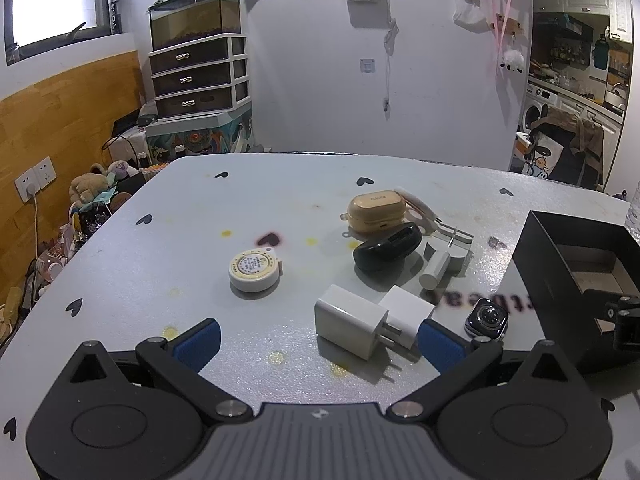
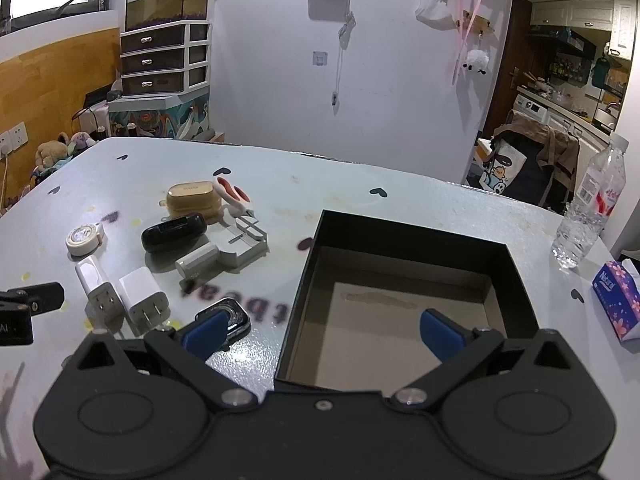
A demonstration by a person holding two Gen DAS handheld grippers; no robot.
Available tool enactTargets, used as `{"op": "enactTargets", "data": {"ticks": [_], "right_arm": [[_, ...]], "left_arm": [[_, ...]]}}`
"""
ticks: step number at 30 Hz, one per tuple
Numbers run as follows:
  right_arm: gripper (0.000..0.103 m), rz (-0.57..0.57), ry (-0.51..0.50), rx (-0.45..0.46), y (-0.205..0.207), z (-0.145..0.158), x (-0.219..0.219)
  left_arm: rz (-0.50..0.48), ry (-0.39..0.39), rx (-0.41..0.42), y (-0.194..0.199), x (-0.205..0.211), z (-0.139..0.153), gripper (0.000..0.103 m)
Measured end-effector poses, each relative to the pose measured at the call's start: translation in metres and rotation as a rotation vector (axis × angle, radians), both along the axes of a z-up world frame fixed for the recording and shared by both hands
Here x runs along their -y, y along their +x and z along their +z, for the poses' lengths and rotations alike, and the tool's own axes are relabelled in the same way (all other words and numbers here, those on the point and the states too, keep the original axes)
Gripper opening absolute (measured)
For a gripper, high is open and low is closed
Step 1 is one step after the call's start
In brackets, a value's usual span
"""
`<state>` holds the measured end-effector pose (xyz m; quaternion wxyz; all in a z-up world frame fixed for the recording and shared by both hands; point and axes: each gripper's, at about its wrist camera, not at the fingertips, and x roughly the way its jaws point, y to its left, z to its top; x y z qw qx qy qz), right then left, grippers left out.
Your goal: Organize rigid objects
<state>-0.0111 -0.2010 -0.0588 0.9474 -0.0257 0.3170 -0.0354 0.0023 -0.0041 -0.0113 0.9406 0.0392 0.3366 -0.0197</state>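
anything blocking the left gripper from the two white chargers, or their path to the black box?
Nothing visible blocks the left gripper: it is open, with both white chargers just ahead. Toward the black box, the watch face lies between on the table; lifting over it should clear.

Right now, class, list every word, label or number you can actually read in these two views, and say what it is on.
"VOSS": dark bottle on the windowsill.
"Natural": blue tissue pack.
Tabletop print: mirrored, partly covered, unreadable.
Tan earbud case: embossed brand, too small.
Round tape measure label: blurred.
Water bottle label: blurred.
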Motion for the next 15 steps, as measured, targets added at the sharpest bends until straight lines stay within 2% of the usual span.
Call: {"op": "enactTargets", "data": {"ticks": [15], "right_arm": [[0.103,-0.004,0.002,-0.009,-0.0003,-0.0024,0.0011]], "left_arm": [[-0.001,-0.001,-0.005,-0.0005,0.0008,-0.0008,0.103]]}}
